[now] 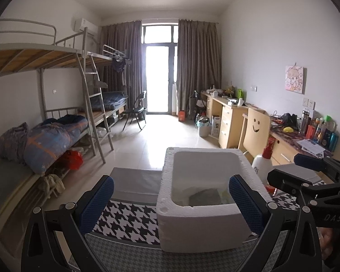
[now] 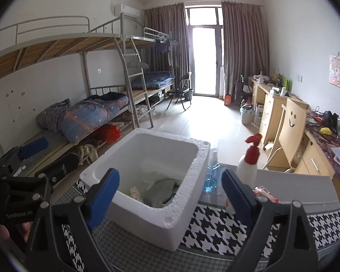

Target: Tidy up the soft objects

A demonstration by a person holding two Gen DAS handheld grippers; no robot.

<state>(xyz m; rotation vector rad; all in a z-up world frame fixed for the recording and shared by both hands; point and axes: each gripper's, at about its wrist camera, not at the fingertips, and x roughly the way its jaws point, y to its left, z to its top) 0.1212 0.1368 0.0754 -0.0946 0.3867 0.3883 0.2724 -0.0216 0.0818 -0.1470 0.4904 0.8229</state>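
Note:
A white foam box point(image 1: 199, 224) point(image 2: 170, 217) stands on a table with a houndstooth cloth point(image 1: 129, 222) point(image 2: 217, 226). Inside it lie a folded grey cloth point(image 2: 163, 191) point(image 1: 206, 196) and a pale patterned soft item point(image 2: 135, 192). My left gripper point(image 1: 171, 204) is open and empty, held in front of the box, its right pad over the box's right side. My right gripper point(image 2: 171, 198) is open and empty, held above the box's near right corner. Each gripper also shows at the edge of the other's view: the right one point(image 1: 305, 170), the left one point(image 2: 40, 156).
A white spray bottle with a red trigger point(image 2: 249, 163) point(image 1: 264, 163), a clear bottle of blue liquid point(image 2: 211, 172) and a red-and-white packet point(image 2: 266, 195) stand right of the box. Bunk beds with bedding point(image 1: 52, 138) line the left wall, desks and a wooden chair point(image 1: 257, 129) the right.

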